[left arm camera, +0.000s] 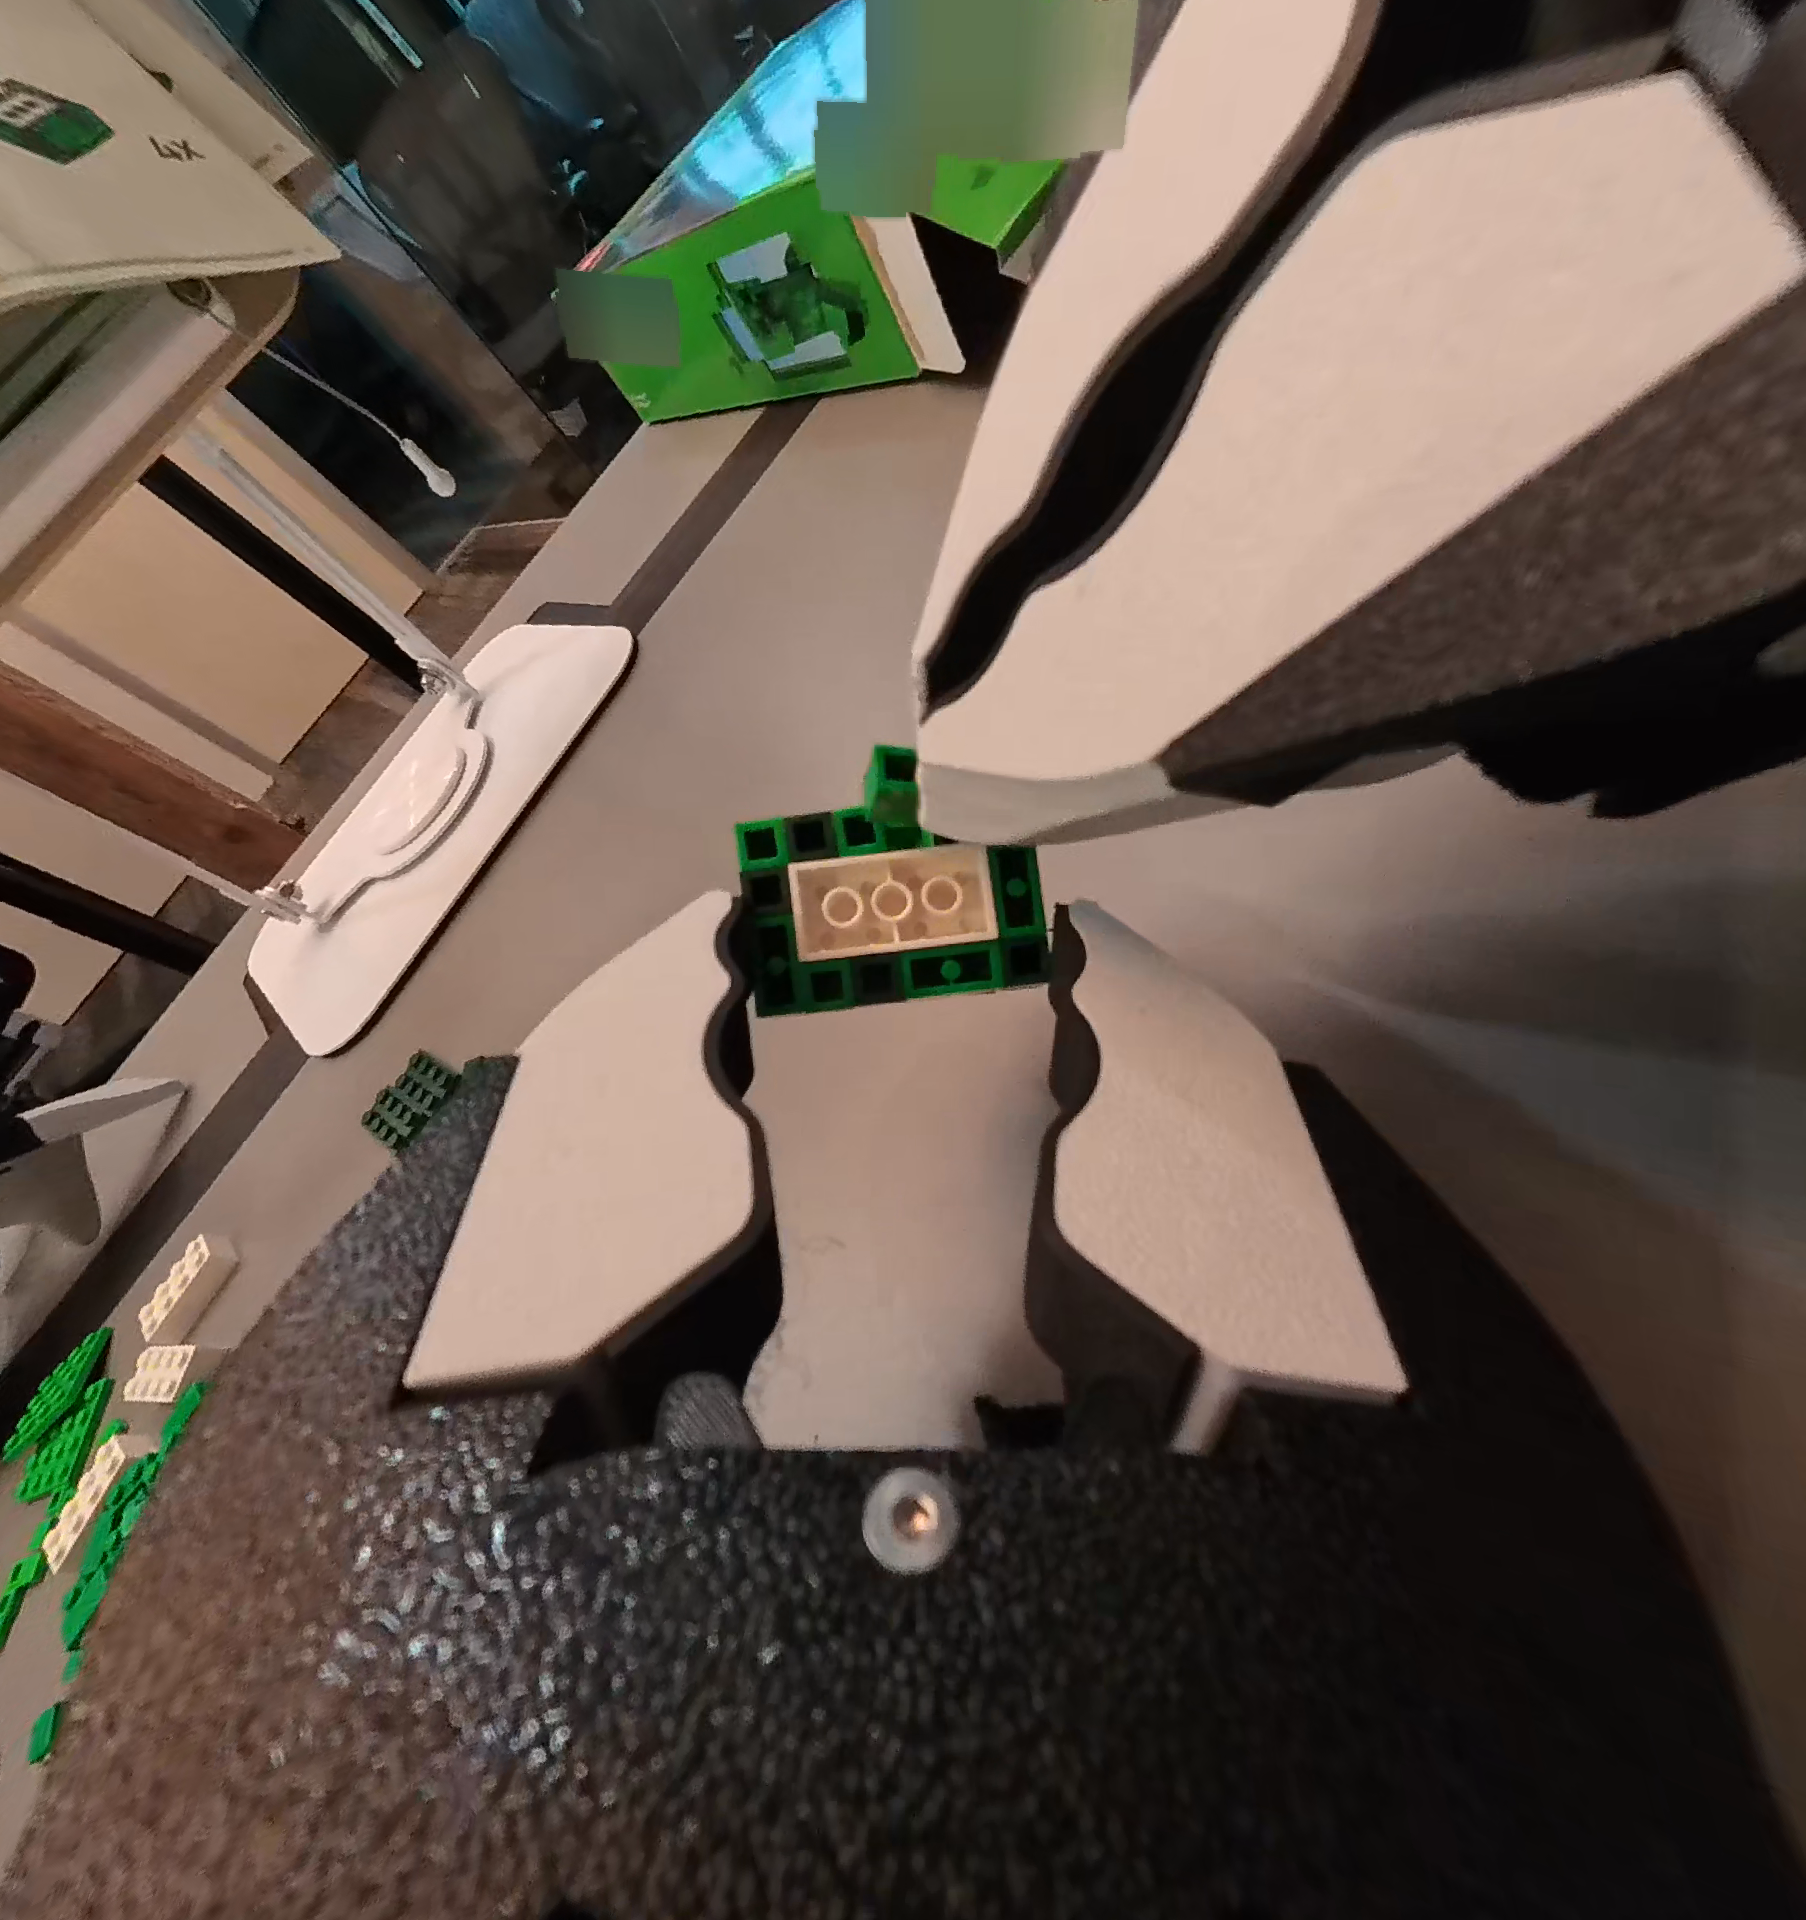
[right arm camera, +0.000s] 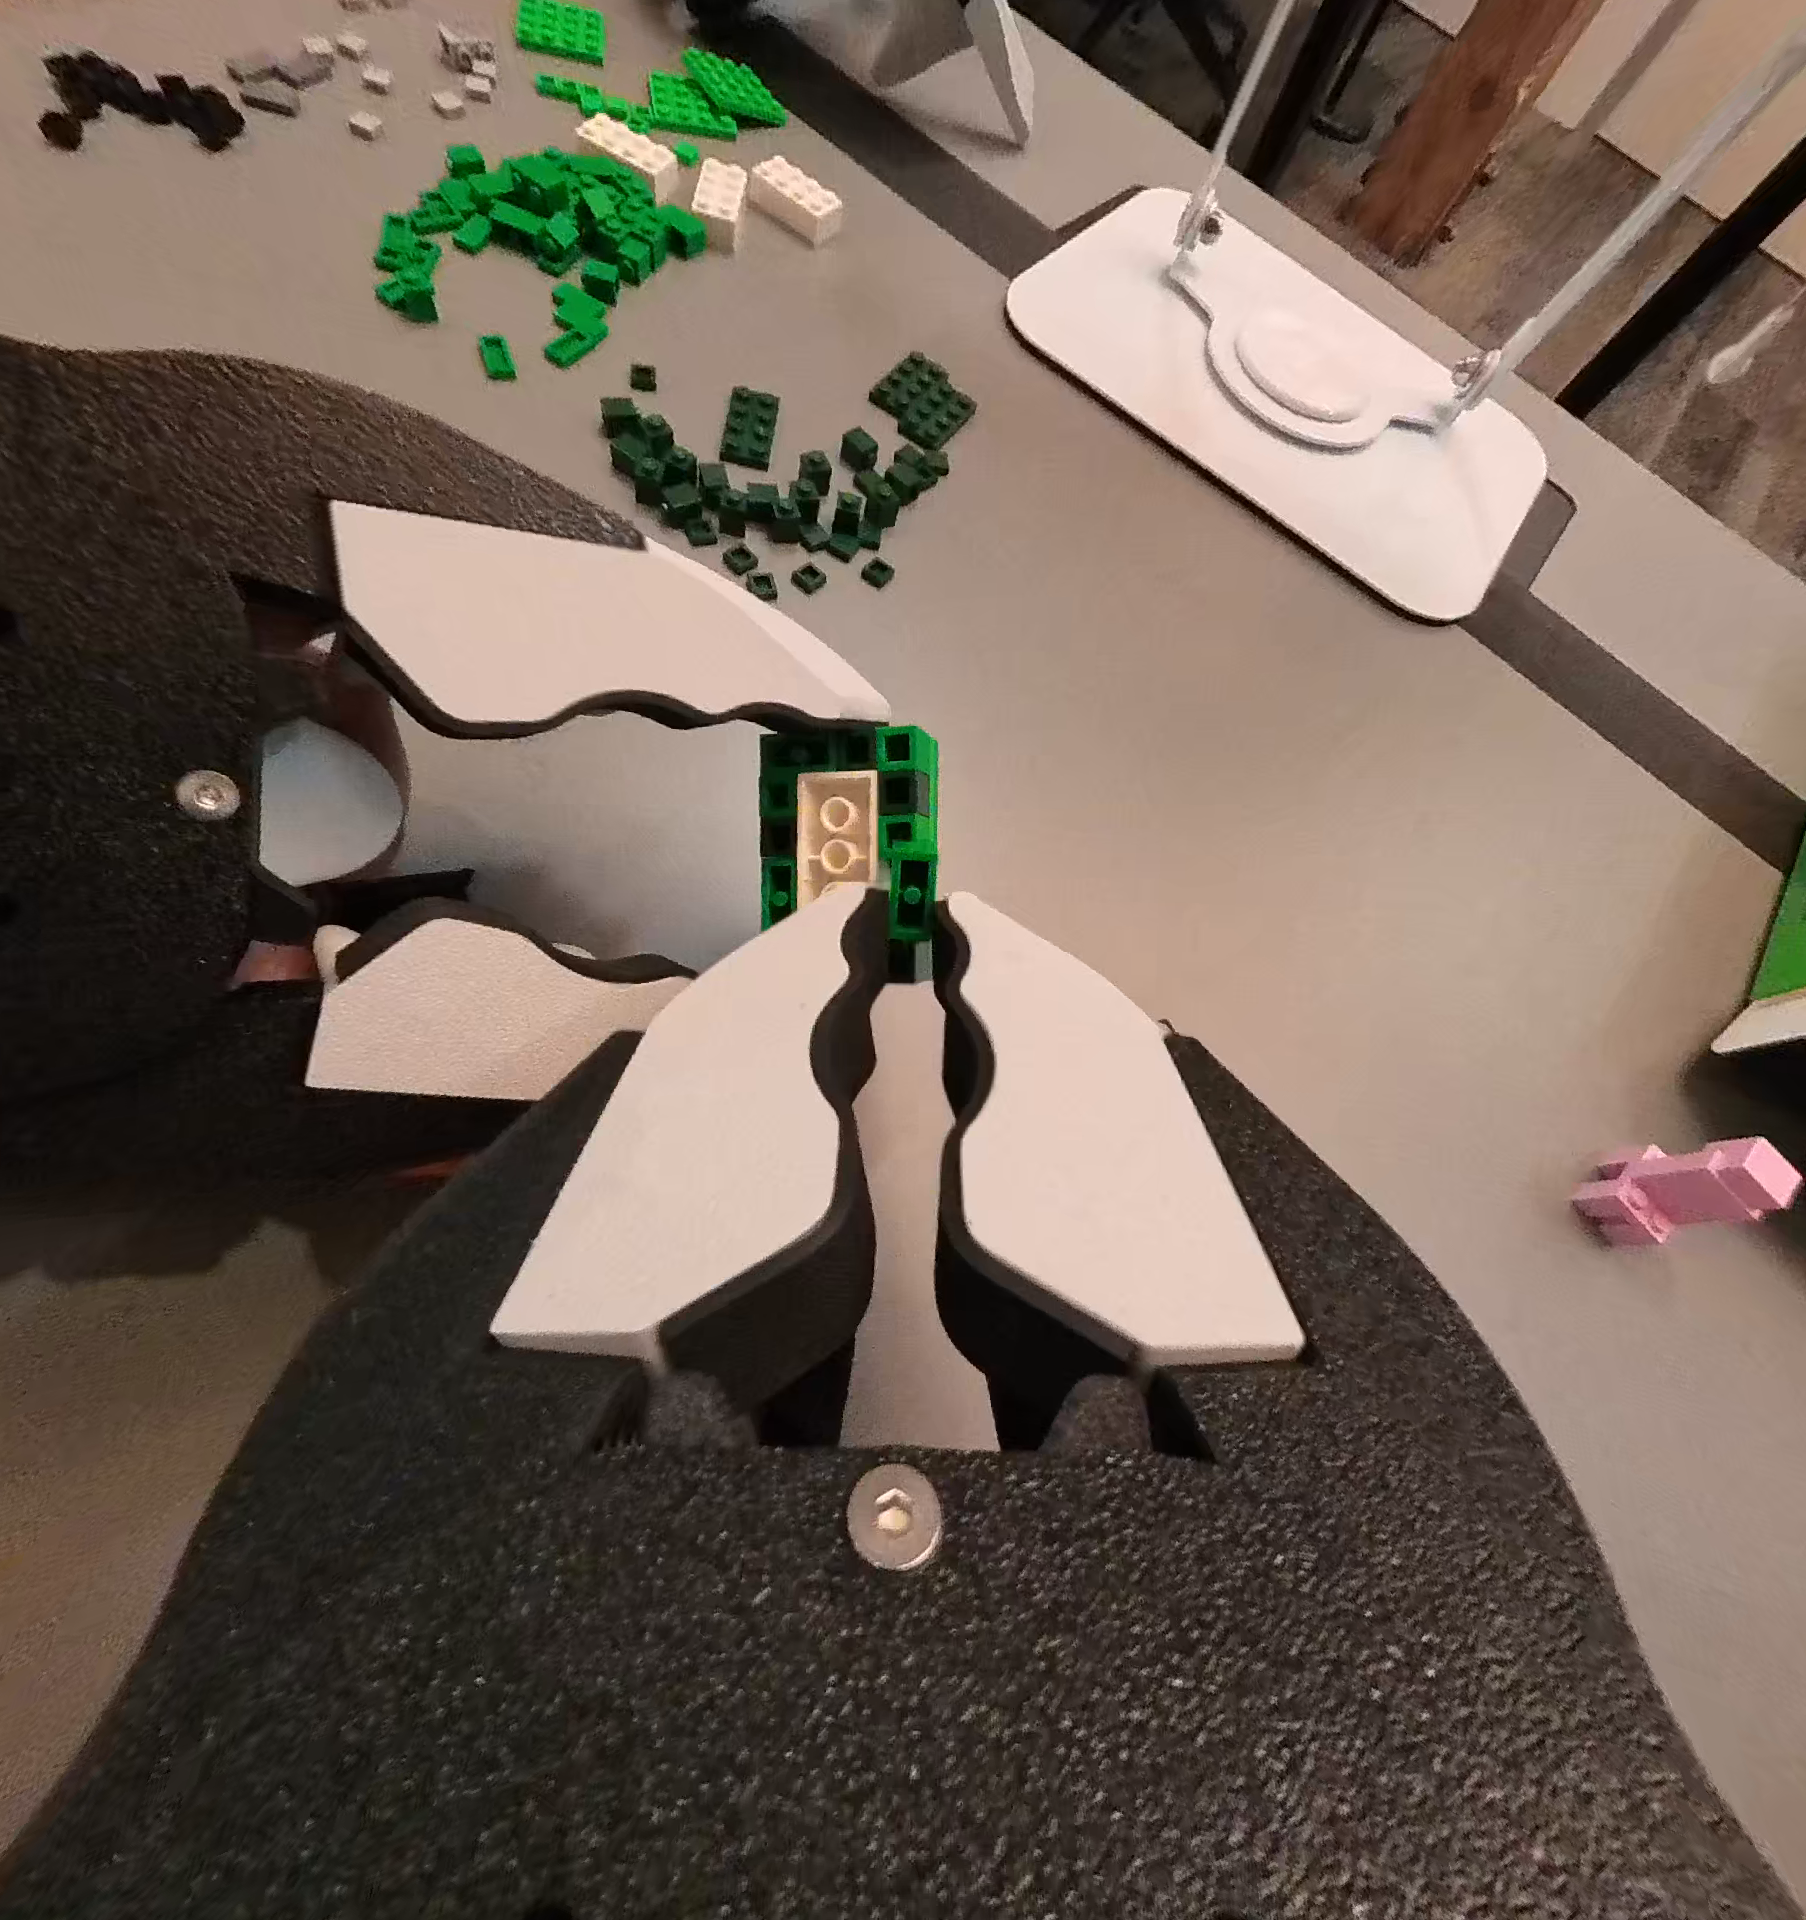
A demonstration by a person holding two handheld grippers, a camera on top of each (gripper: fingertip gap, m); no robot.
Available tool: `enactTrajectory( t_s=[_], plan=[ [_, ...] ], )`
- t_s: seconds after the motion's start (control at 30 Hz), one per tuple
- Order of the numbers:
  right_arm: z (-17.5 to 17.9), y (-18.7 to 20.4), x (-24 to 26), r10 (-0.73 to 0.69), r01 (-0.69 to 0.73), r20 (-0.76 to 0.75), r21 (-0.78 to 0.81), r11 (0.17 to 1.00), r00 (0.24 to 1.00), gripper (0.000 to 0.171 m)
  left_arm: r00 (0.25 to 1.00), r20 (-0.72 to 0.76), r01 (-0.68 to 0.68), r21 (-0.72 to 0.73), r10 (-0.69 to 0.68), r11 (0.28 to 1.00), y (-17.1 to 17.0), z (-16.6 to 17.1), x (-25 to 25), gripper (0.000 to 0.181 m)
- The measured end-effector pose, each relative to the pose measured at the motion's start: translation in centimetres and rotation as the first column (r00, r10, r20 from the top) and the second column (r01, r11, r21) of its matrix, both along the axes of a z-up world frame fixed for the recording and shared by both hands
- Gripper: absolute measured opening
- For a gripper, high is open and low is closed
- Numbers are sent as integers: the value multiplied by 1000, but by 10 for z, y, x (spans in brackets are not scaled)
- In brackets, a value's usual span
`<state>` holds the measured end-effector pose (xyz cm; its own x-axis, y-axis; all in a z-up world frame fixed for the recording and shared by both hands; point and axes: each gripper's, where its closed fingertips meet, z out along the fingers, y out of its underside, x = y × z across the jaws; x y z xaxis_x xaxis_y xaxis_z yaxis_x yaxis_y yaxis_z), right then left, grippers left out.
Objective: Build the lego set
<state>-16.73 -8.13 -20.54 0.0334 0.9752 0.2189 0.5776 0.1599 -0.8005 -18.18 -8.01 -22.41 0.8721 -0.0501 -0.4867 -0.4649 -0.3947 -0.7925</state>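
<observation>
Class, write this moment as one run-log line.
left gripper: shut on green assembly | right gripper: shut on small green brick | step: adding brick at edge

Warm dim indoor light, soft shadows, fisheye-warped, blurry edges

The left gripper (left arm camera: 894,935) has its jaws spread wide. The right gripper (right arm camera: 904,914) crosses above it, jaws nearly pinched together.

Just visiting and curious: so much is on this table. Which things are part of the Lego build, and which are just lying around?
In use:
green and white block
left hand-held gripper
right hand-held gripper
loose green bricks
white bricks

Lying about:
pink figure
white stand base
green box
</observation>
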Motion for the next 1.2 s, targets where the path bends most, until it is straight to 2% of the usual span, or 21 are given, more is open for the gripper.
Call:
enactTrajectory(
  t_s=[0.23,0.43,0.77,0.97,1.03,1.1,1.2],
  plan=[
    [-9,2,3,-21,13,104,78,997,994,8,999,-50,-3,-30,2,1000,0,-4,1,55],
    [-16,2,5,-45,29,185,86,996,982,8,996,-92,6,-45,-10,999,1,-5,4,55],
    [-19,-2,3,-28,14,185,73,997,982,17,1000,-21,14,-44,-14,999,0,-7,4,55],
    [-1,4,6,-7,-1,108,72,997,994,34,1000,17,11,-7,-11,1000,-2,-1,1,55],
    [12,2,7,47,-47,7,-39,998,999,37,999,41,15,33,-17,999,-3,6,1,55],
    [24,-10,6,131,-169,-158,-261,951,979,47,997,67,27,81,-32,996,-5,13,1,55],
    [35,-22,8,173,-349,-339,-574,740,925,54,994,82,56,159,-70,986,-8,26,5,55]
  ],
)
